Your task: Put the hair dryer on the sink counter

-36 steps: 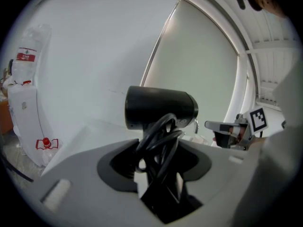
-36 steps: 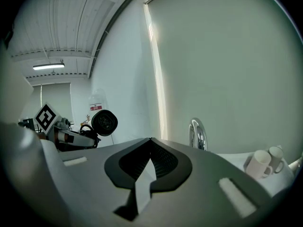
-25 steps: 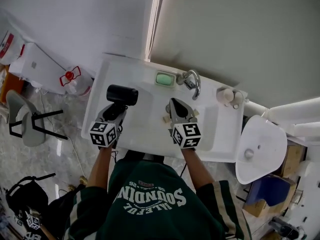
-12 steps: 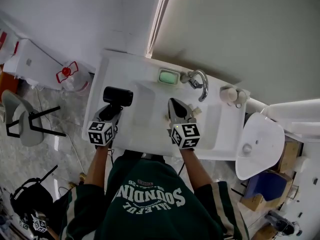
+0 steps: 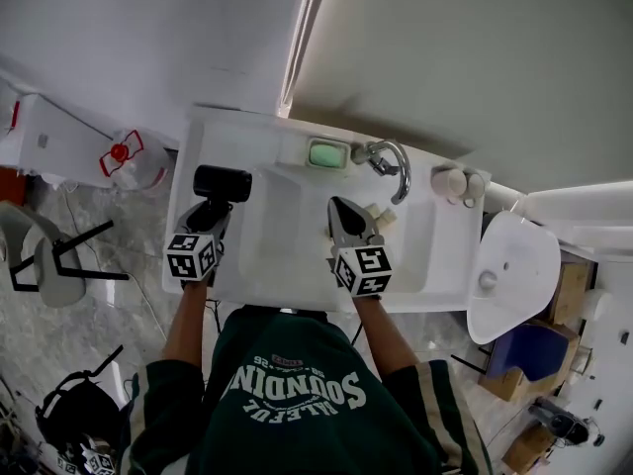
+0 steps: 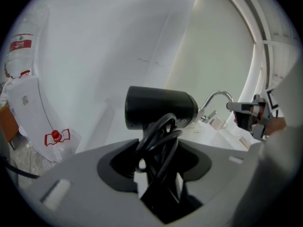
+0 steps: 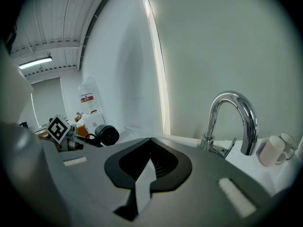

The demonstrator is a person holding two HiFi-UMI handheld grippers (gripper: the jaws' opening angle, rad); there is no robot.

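The black hair dryer [image 5: 222, 182] is over the left part of the white sink counter [image 5: 194, 146], beside the basin. My left gripper [image 5: 211, 211] is shut on its handle, which has the black cord wrapped around it. In the left gripper view the dryer's barrel [image 6: 161, 107] lies crosswise just past the jaws and the coiled cord [image 6: 158, 136] fills the gap between them. Whether the dryer rests on the counter I cannot tell. My right gripper [image 5: 339, 206] hangs over the basin, shut and empty, its jaw tips meeting [image 7: 150, 141]. From the right gripper view the dryer [image 7: 106, 135] shows at far left.
A chrome faucet [image 5: 391, 161] and a green soap dish [image 5: 324, 153] stand at the counter's back edge, with two pale cups [image 5: 455, 181] at back right. A white toilet [image 5: 514, 285] is to the right. A water jug [image 5: 124, 158] and a chair [image 5: 54, 255] are on the floor at left.
My left gripper has drifted slightly left with the hair dryer in it. The right gripper has barely moved over the basin.
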